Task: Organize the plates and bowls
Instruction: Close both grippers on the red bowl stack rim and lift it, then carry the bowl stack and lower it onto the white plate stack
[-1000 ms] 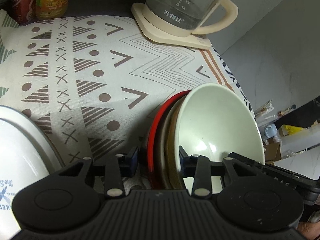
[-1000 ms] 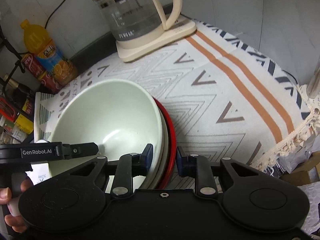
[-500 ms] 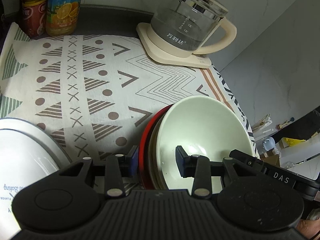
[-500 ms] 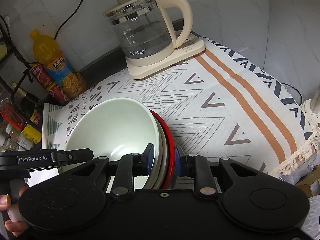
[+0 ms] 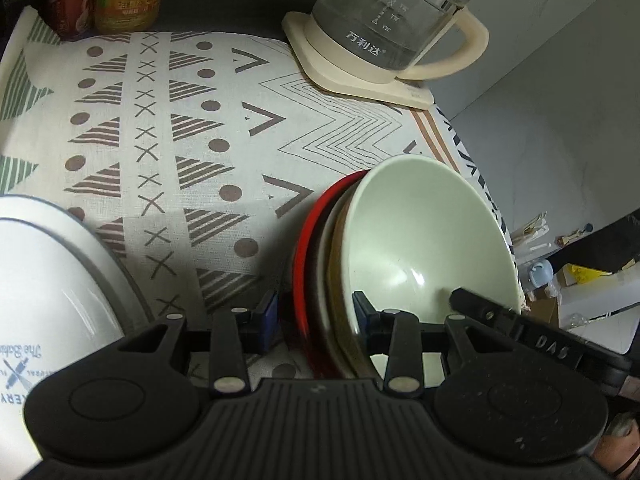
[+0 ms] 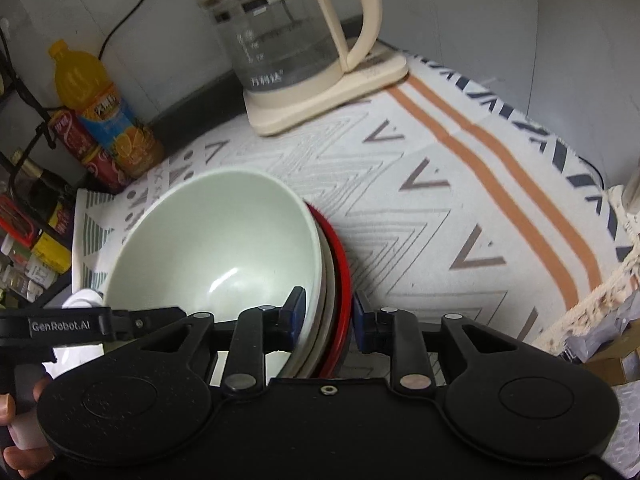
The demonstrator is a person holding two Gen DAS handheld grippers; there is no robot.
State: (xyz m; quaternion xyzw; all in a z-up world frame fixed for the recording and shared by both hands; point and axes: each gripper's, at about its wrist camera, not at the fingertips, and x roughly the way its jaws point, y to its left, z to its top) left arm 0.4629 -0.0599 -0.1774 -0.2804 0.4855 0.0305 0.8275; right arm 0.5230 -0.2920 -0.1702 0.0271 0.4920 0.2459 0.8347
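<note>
A tilted stack, with a pale green bowl [image 5: 428,236] innermost, a brownish bowl and a red dish [image 5: 308,264] outermost, hangs above the patterned tablecloth [image 5: 192,128]. My left gripper [image 5: 316,314] is shut on one rim of the stack. My right gripper [image 6: 328,312] is shut on the opposite rim, where the green bowl [image 6: 216,248] and the red dish [image 6: 340,276] show again. Each view catches the other gripper's body at the bowl's far side. A white plate [image 5: 48,280] with blue print lies at the lower left.
A glass kettle [image 5: 384,28] on a cream base stands at the back of the table. An orange juice bottle [image 6: 100,112] and a red can [image 6: 76,140] stand at the back left beside a wire rack [image 6: 24,208]. The fringed table edge [image 6: 592,312] is at the right.
Both grippers keep their hold on the stack. The views drew back from the kettle half a second ago and have moved closer to it again, with the stack tilting more on edge.
</note>
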